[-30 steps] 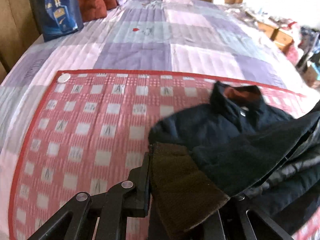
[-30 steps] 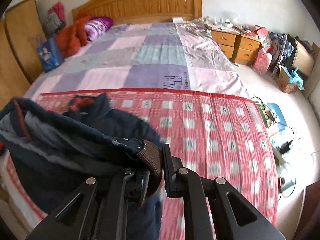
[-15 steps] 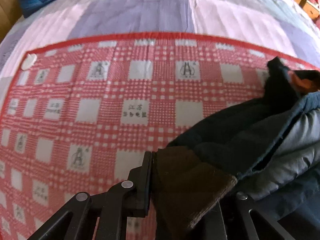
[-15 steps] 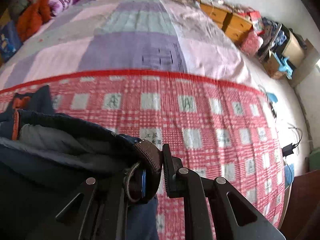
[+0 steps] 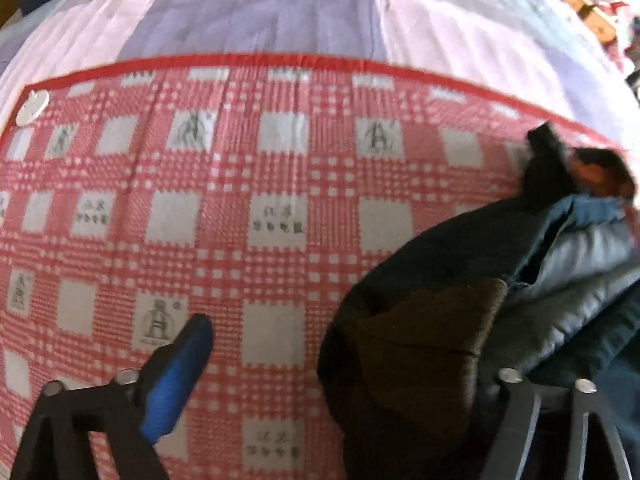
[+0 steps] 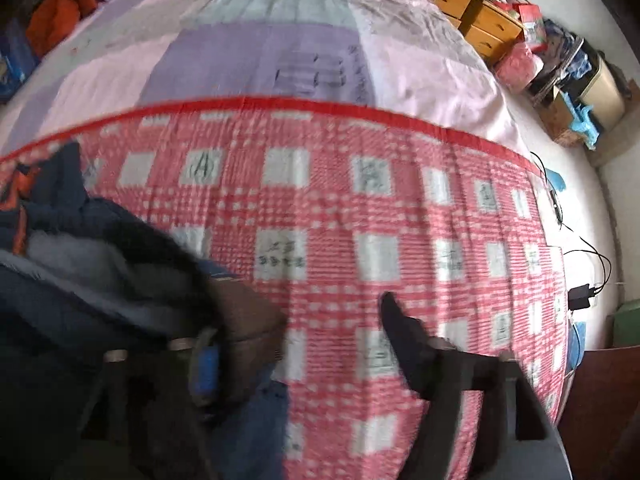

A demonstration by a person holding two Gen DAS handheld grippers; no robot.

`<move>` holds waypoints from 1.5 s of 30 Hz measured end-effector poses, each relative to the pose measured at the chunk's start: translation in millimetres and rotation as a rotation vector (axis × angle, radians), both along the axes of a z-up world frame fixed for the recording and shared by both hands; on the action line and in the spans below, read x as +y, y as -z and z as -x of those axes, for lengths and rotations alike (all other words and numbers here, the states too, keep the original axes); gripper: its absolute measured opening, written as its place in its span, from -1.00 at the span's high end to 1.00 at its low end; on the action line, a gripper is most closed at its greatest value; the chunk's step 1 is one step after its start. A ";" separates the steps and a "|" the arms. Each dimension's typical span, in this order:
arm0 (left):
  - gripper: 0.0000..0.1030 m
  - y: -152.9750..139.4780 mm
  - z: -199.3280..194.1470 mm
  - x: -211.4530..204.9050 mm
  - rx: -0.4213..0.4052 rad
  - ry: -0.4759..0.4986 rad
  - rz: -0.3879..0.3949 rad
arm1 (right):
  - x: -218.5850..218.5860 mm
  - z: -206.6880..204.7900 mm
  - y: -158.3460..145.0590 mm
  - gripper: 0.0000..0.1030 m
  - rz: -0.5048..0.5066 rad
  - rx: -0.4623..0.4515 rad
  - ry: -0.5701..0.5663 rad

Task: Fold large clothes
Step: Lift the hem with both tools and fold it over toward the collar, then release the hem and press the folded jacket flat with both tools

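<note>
Jacket: dark navy padded jacket (image 5: 460, 280), bunched on the red checked mat (image 5: 240, 200); right side of my left view, left side of my right view (image 6: 80, 260).
Collar: orange lining (image 5: 592, 172) shows at the far end, near the mat's red border.
Left tongs: my left tongs (image 5: 340, 360) are opening, jaws wide apart. Blue pad of the left finger (image 5: 176, 380) stands clear over the mat. A brown cuff (image 5: 420, 340) lies between the jaws, slumped against the right finger; nothing pinches it.
Right tongs: my right tongs (image 6: 296, 344) are opening too, jaws wide. The other brown cuff (image 6: 248, 316) sits against the left finger's blue pad (image 6: 204, 368); the right finger (image 6: 404, 344) is apart from it, over bare mat.
Mat: spread across the near part of the bed, over a pink and purple patchwork quilt (image 5: 280, 12).
Room edge: wooden drawers (image 6: 472, 12) and cluttered boxes far right in the right view; picture blurred.
</note>
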State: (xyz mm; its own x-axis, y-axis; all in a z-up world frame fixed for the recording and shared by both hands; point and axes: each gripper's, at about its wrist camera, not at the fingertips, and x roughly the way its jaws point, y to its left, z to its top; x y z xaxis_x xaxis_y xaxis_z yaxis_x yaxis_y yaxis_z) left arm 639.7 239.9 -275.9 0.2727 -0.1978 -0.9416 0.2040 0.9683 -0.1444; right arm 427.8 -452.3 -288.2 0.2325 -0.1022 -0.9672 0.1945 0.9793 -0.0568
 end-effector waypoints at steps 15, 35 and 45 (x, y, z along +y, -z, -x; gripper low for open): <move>-0.87 -77.7 26.4 -10.1 -0.100 -0.101 0.168 | 61.9 68.5 -103.5 -0.77 0.196 -0.284 -0.172; -1.00 0.9 212.7 -187.2 -0.363 0.204 0.130 | 144.7 158.3 23.7 -1.00 0.103 -0.282 -0.055; -1.00 23.5 139.8 -207.1 -0.350 0.121 0.060 | 136.7 46.4 48.9 -1.00 0.169 -0.272 -0.058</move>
